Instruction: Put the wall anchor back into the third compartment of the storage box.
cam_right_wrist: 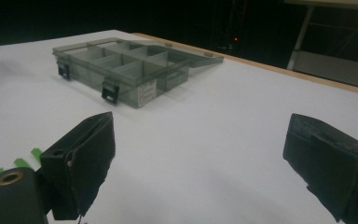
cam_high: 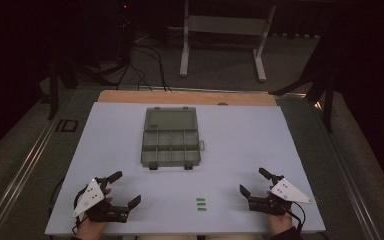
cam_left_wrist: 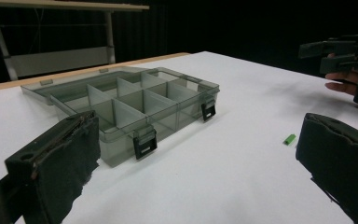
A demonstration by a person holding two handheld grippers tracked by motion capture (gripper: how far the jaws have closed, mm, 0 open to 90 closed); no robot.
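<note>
White board (cam_high: 260, 135) covers the table, with bare surface all round its middle. Compartment box (cam_high: 171, 147) sits at centre, lid laid open flat toward the far edge, its two latches facing the person and its long axis running left to right. Left gripper (cam_high: 128, 189) and right gripper (cam_high: 252, 181) rest near the near edge, well apart, jaws spread wide with nothing between them. Three small green pieces (cam_high: 201, 204) lie between the grippers, stacked in a short column, each lying crosswise; nothing stands between them and the box.
</note>
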